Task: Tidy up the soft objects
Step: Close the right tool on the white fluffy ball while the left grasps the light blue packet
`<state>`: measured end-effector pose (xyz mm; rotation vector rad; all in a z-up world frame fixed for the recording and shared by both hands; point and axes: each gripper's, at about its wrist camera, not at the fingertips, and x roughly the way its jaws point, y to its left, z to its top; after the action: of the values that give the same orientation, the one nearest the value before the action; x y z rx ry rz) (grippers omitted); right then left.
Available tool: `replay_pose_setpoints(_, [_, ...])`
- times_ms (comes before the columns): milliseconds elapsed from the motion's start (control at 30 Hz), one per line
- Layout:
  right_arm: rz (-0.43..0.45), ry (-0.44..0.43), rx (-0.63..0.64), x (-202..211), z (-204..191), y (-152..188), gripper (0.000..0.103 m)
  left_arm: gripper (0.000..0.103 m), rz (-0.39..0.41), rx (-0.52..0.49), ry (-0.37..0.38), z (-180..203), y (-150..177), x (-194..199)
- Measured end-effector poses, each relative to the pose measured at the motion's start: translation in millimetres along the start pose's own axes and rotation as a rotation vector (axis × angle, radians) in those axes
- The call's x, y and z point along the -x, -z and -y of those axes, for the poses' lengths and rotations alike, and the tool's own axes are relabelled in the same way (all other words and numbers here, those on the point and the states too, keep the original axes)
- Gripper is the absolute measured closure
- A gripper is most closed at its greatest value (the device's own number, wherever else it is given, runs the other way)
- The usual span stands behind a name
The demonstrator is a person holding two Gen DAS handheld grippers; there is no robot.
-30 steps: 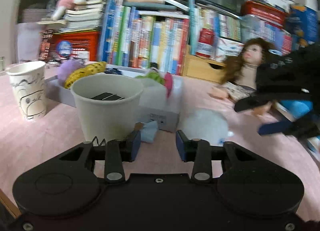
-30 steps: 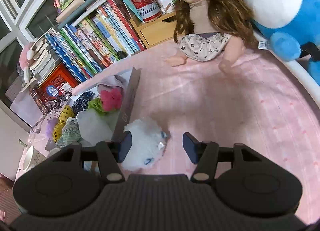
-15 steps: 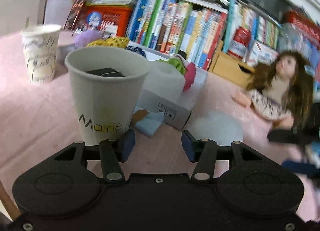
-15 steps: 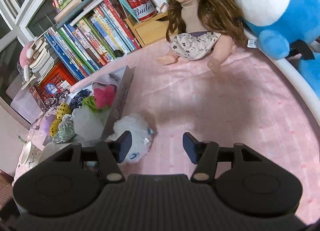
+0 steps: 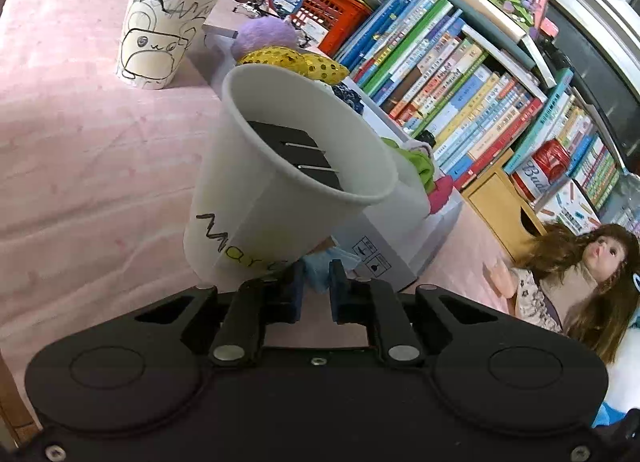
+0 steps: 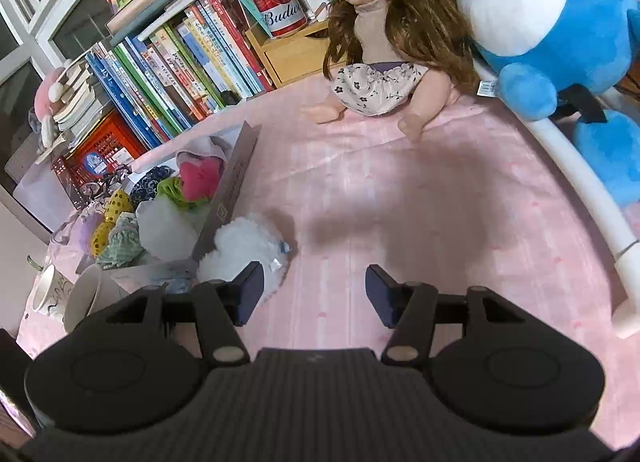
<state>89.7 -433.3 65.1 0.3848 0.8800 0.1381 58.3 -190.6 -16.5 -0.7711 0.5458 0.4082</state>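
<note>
My left gripper [image 5: 316,286] is low beside a white paper cup [image 5: 280,182] marked with a name. Its blue pads are shut on a small light blue cloth [image 5: 318,266] lying at the foot of a grey box [image 5: 384,246]. The box holds soft pieces in yellow, green, pink and purple. In the right wrist view my right gripper [image 6: 314,290] hovers open over the pink cover with nothing between its fingers. A white fluffy toy [image 6: 244,246] lies by its left finger, against the box wall [image 6: 232,190].
A second paper cup [image 5: 160,34] with a drawing stands at the far left. A doll [image 6: 376,42] sits by a blue plush [image 6: 560,22] on the right. A row of books [image 5: 460,82], a red crate and a can line the back.
My left gripper rolled, came nearer the marked cup and closed its jaws on the light blue cloth. The right gripper stayed open and hardly moved.
</note>
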Motion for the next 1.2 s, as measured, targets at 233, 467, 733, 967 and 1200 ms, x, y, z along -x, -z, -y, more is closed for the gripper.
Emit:
replay_pose_setpoints(233, [-0.014,-0.011,-0.011,-8.8,0.0,-2.5,0.032,0.094,-0.066,-0.081,0.089,-2.7,9.7,20.6])
replay_pose_setpoints(467, [-0.091,-0.034,0.025,-42.1,-21.9,-17.1,0.032,0.094,-0.123,-0.239,0.168,-1.1,28.5,45.3])
replay_pose_setpoints(733, [-0.179,-0.049,0.107,-81.4,-57.3,-23.9,0.023,0.08,-0.103,-0.33,0.181,-10.0,27.2,61.4])
replay_pose_setpoints(967, [-0.152,-0.039,0.132,-78.4,-67.2,-15.7,0.057,0.059,-0.11,-0.278,0.198,-7.7,13.3,42.6])
replay_pose_setpoints(1200, [-0.072,0.019,0.034,-52.2,-32.2,-18.5,0.059,0.083,-0.133,-0.311,0.224,-0.5,15.5,28.1])
